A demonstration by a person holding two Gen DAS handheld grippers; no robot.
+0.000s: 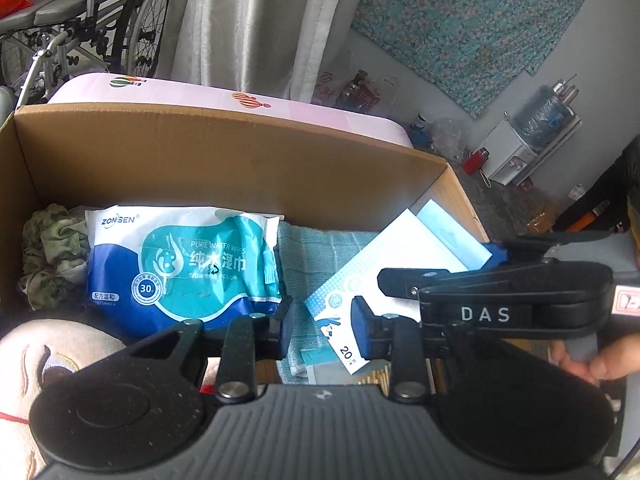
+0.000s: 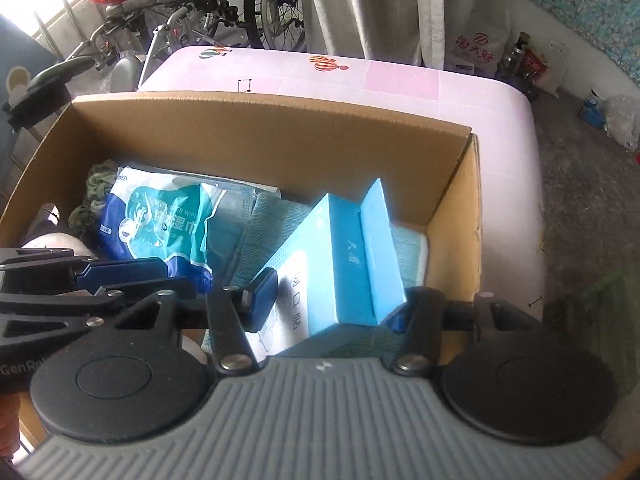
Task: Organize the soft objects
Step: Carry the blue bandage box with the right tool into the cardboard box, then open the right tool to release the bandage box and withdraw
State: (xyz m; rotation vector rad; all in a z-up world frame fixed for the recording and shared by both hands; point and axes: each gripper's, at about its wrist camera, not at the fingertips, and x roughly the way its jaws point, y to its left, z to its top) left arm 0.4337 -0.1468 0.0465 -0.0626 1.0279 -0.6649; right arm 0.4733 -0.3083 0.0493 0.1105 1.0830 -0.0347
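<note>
Filling most of both views, a brown cardboard box (image 1: 224, 152) sits open-topped on a pink table (image 2: 400, 80), evidently serving as the bin for the soft goods. Spread along its floor is a teal towel (image 1: 304, 248), probably laid first as a flat base. At the left end, a pack of wet wipes (image 1: 180, 260) lies face-up beside a bunched camouflage cloth (image 1: 52, 252), the two pushed together so the right side stays free. A light-blue mask box (image 2: 344, 256) leans tilted across the towel at that free right side, one flap raised, not yet lying flat.

Over it hangs the right gripper (image 2: 336, 304), its jaws spread on either side of the carton; whether the pads touch its sides cannot be told, though it looks released rather than squeezed. Just beside it, the left gripper (image 1: 322, 330) stands partly spread above the towel and the carton's corner, pinching nothing. A plush toy (image 1: 48, 356) shows at the near left edge.
</note>
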